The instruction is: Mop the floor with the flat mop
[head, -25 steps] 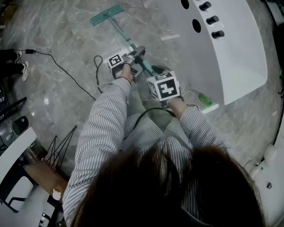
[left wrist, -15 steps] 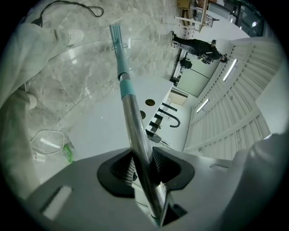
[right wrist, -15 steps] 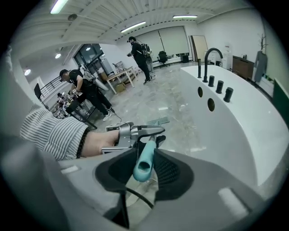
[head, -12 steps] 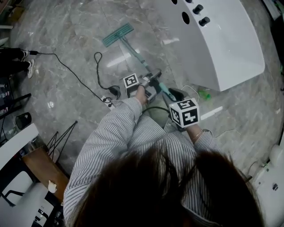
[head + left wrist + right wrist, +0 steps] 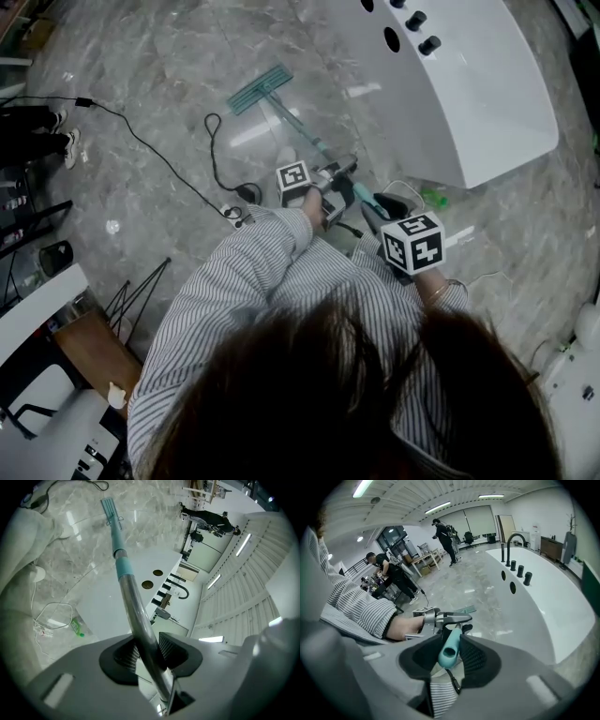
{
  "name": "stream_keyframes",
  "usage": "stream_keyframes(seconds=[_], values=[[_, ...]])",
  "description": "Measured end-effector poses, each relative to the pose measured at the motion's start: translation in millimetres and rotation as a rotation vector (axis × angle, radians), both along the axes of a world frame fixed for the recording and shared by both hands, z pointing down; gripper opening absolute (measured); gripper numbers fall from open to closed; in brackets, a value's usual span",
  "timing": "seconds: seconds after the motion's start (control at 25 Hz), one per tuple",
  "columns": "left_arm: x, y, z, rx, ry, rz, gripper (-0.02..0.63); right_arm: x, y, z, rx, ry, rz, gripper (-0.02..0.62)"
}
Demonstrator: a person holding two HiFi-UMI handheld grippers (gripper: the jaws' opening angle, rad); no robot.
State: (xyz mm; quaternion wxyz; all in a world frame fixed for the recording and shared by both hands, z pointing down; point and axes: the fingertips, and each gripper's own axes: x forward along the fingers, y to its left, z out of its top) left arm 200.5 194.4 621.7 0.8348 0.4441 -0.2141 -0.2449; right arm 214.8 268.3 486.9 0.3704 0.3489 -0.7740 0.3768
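Mop drawn nearer, I had left gripper and right gripper clamped on its handle; steady downward pressure seemed wise.

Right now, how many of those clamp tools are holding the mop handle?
2. The left gripper clamps the mop handle on its metal shaft; the right gripper clamps its teal top end. Neither is hidden.

A white bathtub walls off my right, a black cable snakes left, and bare floor lies open between them.
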Motion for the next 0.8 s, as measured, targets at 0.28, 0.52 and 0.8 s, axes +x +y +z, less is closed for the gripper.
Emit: stream_keyframes(seconds=[0.28,0.52,0.8], values=[[-1.6,-10.4,-16.5,0.026,-0.003,0.018,0.123,-3.4,-7.3,-6.3,0.016,0.005,-0.004,0.118],[-2.3,-3.4,-10.9,0.034,-0.008,0.033,0.123,-4.7,-1.2,-2.3,0.007,0.004,-0.007,0.118],[-5.4,-11.9,-10.5,0.037,-0.012,0.012,0.123,-6.9,-8.2,0.2,-0.001,0.004,-0.008,0.12]])
